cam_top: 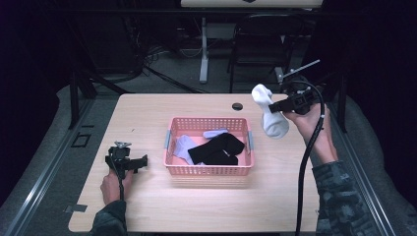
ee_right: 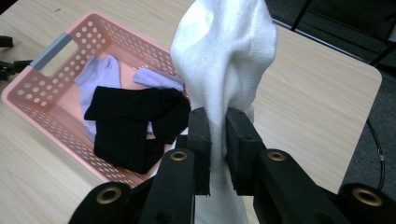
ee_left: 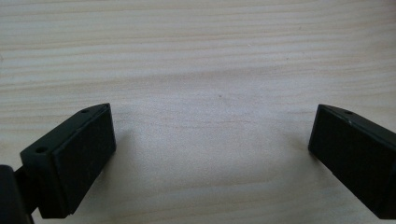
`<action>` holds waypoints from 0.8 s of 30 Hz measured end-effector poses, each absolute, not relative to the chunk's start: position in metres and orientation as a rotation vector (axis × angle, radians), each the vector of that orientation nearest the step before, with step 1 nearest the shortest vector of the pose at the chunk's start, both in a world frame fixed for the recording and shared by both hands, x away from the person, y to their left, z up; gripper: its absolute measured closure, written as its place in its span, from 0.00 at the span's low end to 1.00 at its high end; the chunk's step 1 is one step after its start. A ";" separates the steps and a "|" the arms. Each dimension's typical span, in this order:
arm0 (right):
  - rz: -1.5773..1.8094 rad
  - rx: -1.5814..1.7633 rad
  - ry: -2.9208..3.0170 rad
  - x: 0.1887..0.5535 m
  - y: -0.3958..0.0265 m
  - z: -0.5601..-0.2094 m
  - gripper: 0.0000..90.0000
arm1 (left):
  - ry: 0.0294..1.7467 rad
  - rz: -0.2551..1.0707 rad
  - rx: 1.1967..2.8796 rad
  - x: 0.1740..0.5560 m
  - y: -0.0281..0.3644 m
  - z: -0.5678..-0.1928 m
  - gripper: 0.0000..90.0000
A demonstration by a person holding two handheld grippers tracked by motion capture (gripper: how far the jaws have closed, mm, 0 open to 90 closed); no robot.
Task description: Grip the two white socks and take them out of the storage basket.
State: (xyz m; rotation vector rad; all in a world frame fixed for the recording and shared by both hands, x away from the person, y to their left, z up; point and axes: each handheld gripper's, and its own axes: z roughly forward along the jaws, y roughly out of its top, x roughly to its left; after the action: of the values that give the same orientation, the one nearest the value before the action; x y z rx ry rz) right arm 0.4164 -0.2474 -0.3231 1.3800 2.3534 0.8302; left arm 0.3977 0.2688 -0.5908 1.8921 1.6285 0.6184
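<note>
Table [cam_top: 147,211]: pale wood-grain top, rounded corners. Basket [cam_top: 209,170]: pink perforated plastic, rectangular, grey handles, holding black and lilac socks, below and beyond the right gripper's jaws. White sock [ee_right: 224,51]: soft knit, bunched above the jaws, its foot hanging beneath them. Right gripper [ee_right: 218,140]: jaws pinched tight on the white sock. Left gripper [ee_left: 212,149]: jaws spread wide, nothing between, bare tabletop ahead.

Light wooden table [cam_top: 147,206], pink basket [cam_top: 209,169] on it, left tool [cam_top: 142,162] resting
</note>
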 end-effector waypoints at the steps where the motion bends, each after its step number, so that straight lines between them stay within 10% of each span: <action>1: 0.833 1.388 2.348 0.416 -0.250 -0.325 0.90 | 1.628 0.618 1.892 0.398 0.269 -0.591 0.01; 24: 0.791 1.486 2.333 0.414 -0.281 -0.357 0.90 | 1.631 0.618 1.890 0.398 0.269 -0.591 0.01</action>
State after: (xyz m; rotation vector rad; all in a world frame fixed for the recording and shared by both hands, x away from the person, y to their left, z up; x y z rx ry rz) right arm 0.4141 -0.2808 -0.3572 1.4862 2.3327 0.7914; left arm 0.3977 0.2687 -0.5908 1.8899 1.6310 0.6182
